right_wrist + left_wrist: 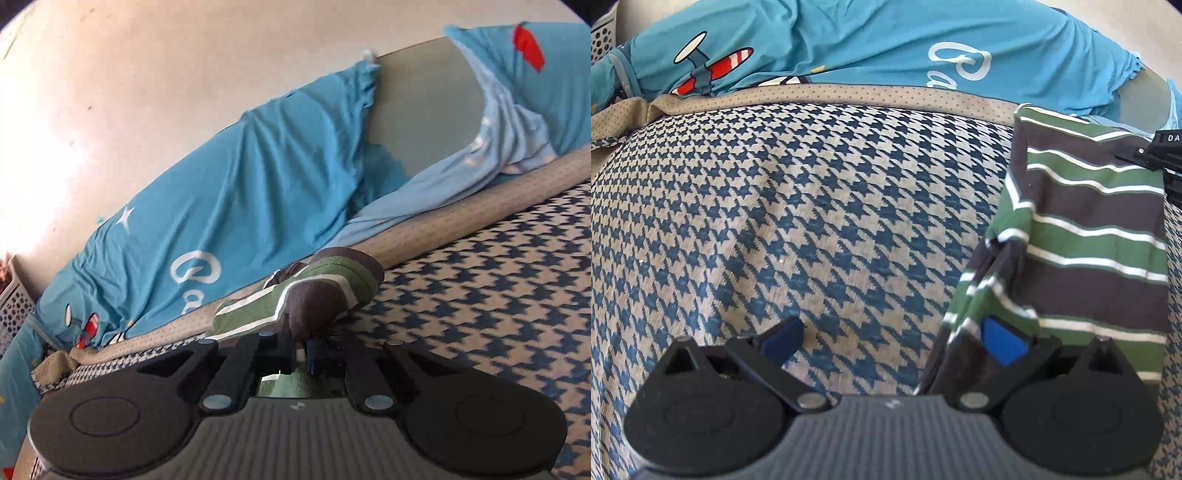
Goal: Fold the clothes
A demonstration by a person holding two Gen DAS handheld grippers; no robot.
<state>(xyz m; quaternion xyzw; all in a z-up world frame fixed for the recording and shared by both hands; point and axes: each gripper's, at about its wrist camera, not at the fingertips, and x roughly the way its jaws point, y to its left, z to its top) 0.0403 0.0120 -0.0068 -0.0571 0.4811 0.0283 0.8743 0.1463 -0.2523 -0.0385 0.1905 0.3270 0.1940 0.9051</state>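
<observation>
Two sets of fingers work one striped garment [1097, 236] lying on the houndstooth bed cover [798, 206]. My left gripper [894, 341] hangs low with fingers spread, its right pad under the cloth's hanging edge. My right gripper [301, 352] sits level, clamped on the far corner, probably to carry a fold.

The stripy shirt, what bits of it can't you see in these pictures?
- Left wrist view: the striped shirt runs behind the left gripper body below, so its lower part is hidden.
- Same view: the right gripper is cut off by the right edge; its grip cannot be seen here.
- Right wrist view: the right gripper covers the pinched cloth; the rest lies bunched, its shape unclear.
- White lettering on the blue sheet is folded and unreadable.
</observation>
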